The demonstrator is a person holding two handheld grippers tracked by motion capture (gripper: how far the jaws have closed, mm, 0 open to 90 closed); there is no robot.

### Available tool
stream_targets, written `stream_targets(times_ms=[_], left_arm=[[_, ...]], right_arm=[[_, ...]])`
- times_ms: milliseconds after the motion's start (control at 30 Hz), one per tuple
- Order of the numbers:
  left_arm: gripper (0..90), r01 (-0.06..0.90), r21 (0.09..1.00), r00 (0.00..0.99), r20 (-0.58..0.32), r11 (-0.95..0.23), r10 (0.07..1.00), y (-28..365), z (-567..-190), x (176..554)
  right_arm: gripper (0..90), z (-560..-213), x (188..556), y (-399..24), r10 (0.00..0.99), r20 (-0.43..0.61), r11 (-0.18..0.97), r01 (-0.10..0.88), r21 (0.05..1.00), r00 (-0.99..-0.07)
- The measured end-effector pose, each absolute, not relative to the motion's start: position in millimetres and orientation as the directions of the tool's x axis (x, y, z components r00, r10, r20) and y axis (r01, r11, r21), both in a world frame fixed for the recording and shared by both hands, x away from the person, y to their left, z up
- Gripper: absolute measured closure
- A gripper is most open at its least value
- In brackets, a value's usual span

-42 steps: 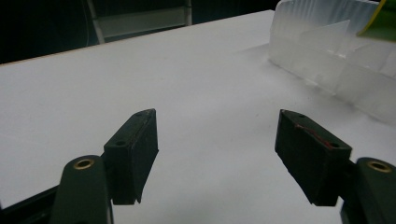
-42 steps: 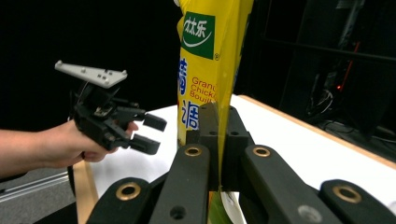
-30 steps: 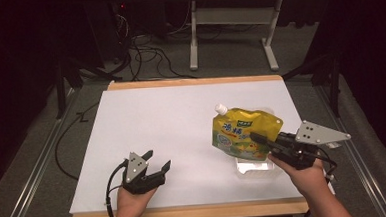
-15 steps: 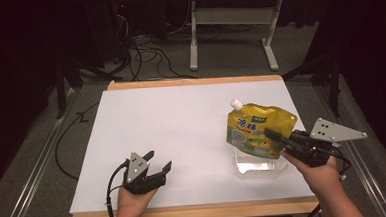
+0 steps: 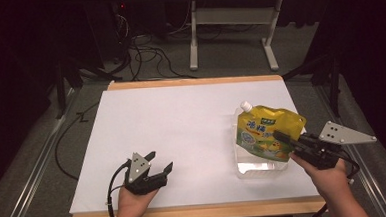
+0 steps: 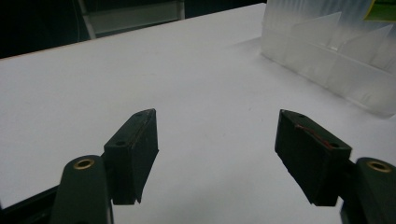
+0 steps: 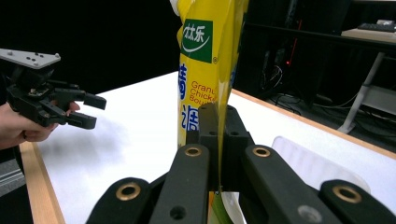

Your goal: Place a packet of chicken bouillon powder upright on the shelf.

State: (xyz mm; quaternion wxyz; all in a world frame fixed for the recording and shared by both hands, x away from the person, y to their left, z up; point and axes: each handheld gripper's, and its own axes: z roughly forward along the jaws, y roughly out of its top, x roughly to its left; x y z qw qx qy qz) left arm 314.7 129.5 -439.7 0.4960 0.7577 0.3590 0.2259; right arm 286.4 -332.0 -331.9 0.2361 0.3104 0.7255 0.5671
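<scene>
A yellow spouted pouch (image 5: 264, 130) with green label and white cap hangs over the right part of the white table (image 5: 182, 124). My right gripper (image 5: 278, 134) is shut on its lower right edge. In the right gripper view the shut jaws (image 7: 217, 116) pinch the pouch (image 7: 205, 56) edge-on. Just below the pouch a clear plastic tray (image 5: 261, 166) lies on the table. My left gripper (image 5: 161, 160) rests at the front left, open, with nothing between its fingers. The left gripper view has its wide-apart jaws (image 6: 217, 135) over bare table, the tray (image 6: 327, 56) farther off.
The table has a wooden edge (image 5: 196, 212) along the front. Behind the table stand a metal frame (image 5: 229, 21) and loose cables (image 5: 142, 46) on the floor. The other hand's gripper (image 7: 86, 109) shows at the left of the right gripper view.
My right gripper has carried the pouch to the right, above the clear tray. The left gripper has stayed where it was, open.
</scene>
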Motion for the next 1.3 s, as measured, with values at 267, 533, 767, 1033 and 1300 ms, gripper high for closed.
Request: stream_targets(times_ms=[267,533,767,1033,1300], left_arm=[[30.4,0.318,0.915,0.641,-0.015,-0.247,0.768,129,-440,314],[30.4,0.316,0.916,0.639,-0.012,-0.248,0.769,130,-440,314],[30.3,0.317,0.914,0.641,-0.011,-0.251,0.768,129,-440,314],[30.3,0.32,0.914,0.641,-0.013,-0.252,0.767,128,-441,314],[30.3,0.321,0.913,0.642,-0.015,-0.252,0.766,128,-441,314]], right_arm=[[90.0,-341,286,-330,0.721,0.022,0.162,0.199,0.967,-0.692],[90.0,-352,286,-326,0.732,0.033,0.165,0.224,0.961,-0.68],[90.0,-362,287,-324,0.743,0.04,0.168,0.243,0.955,-0.668],[90.0,-373,289,-324,0.758,0.038,0.171,0.256,0.951,-0.651],[90.0,-384,293,-326,0.766,0.051,0.164,0.271,0.949,-0.641]])
